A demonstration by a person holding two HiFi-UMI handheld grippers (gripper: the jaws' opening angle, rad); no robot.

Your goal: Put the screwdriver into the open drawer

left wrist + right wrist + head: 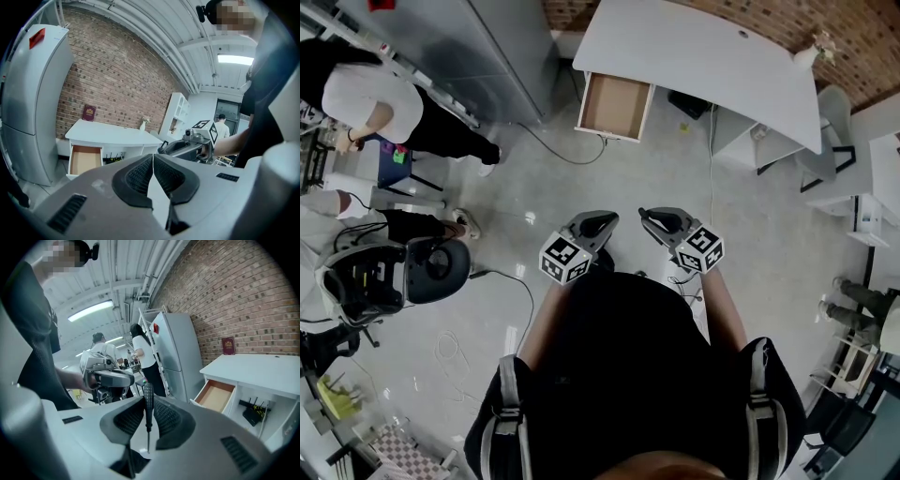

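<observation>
The wooden drawer (614,106) stands pulled open at the left end of the white desk (703,56), well ahead of me across the floor. I hold both grippers close to my body, side by side. My right gripper (148,401) is shut on a black-handled screwdriver (148,399), whose thin shaft points back toward the camera. In the head view the right gripper (656,218) hides the tool. My left gripper (598,223) is shut, its pads (140,176) pressed together on nothing. Both gripper views show the drawer (85,159) (215,396) with a bare inside.
A tall grey cabinet (478,47) stands left of the desk. People (375,108) and an office chair (394,277) are at the left. A cable (572,155) lies on the floor below the drawer. A white chair (830,141) is at the desk's right end.
</observation>
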